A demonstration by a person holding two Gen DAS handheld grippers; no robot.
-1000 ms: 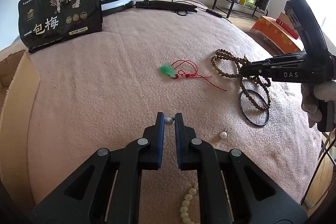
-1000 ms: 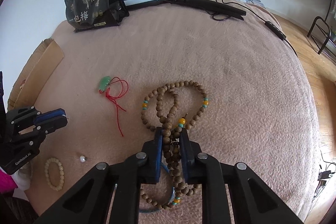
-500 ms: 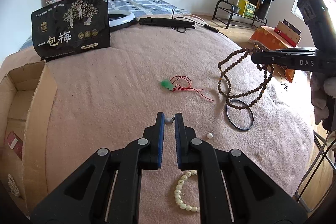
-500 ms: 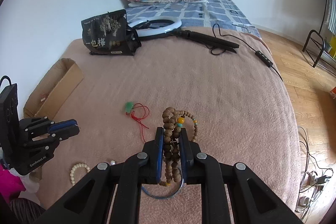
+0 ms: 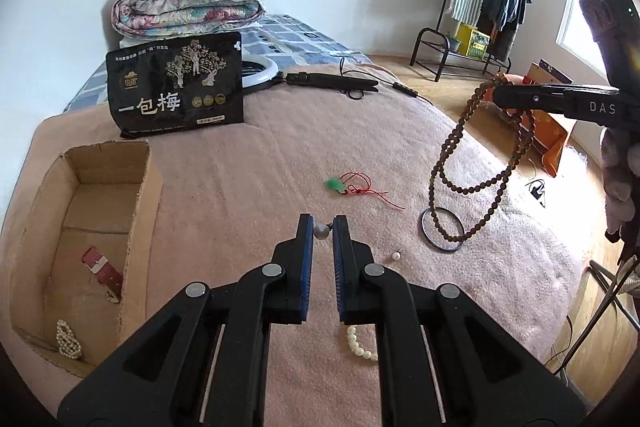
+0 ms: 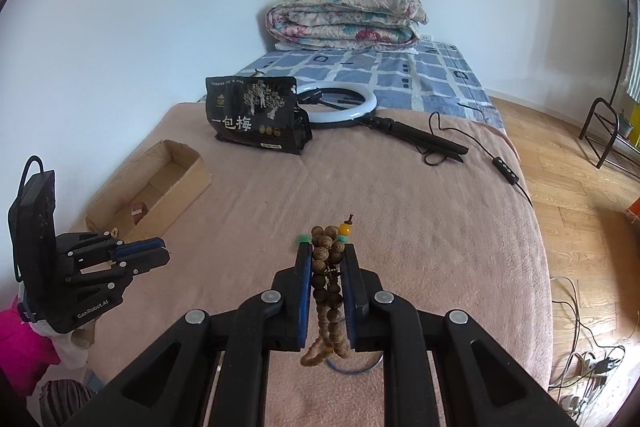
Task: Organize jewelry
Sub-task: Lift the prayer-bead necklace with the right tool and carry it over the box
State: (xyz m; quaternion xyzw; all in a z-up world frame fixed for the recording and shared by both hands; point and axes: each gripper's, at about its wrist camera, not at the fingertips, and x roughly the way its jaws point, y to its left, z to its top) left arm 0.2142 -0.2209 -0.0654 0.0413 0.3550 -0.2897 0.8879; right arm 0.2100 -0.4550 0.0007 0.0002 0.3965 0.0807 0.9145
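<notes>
My left gripper [image 5: 322, 227] is shut on a small grey pearl earring [image 5: 321, 231], held above the pink blanket. My right gripper [image 6: 328, 251] is shut on a long brown wooden bead necklace [image 6: 329, 279]; in the left wrist view the necklace [image 5: 452, 151] hangs free in the air from it at the right. A cardboard box [image 5: 76, 251] at the left holds a red strap [image 5: 102, 269] and a pearl bracelet [image 5: 68, 341]. On the blanket lie a green pendant on red cord [image 5: 338, 185], a dark bangle [image 5: 443, 235], a loose pearl earring [image 5: 395, 256] and a cream bead bracelet [image 5: 360, 345].
A black snack bag [image 5: 176, 87] stands behind the box. A ring light [image 6: 340, 103] with its stand and cable lies at the blanket's far side. A folded quilt [image 6: 344, 19] sits on the bed. A clothes rack [image 5: 480, 11] stands on the wood floor at right.
Both grippers have risen. The right one has lifted the wooden necklace fully off the blanket. The left wrist view has drawn back so the cardboard box's inside now shows.
</notes>
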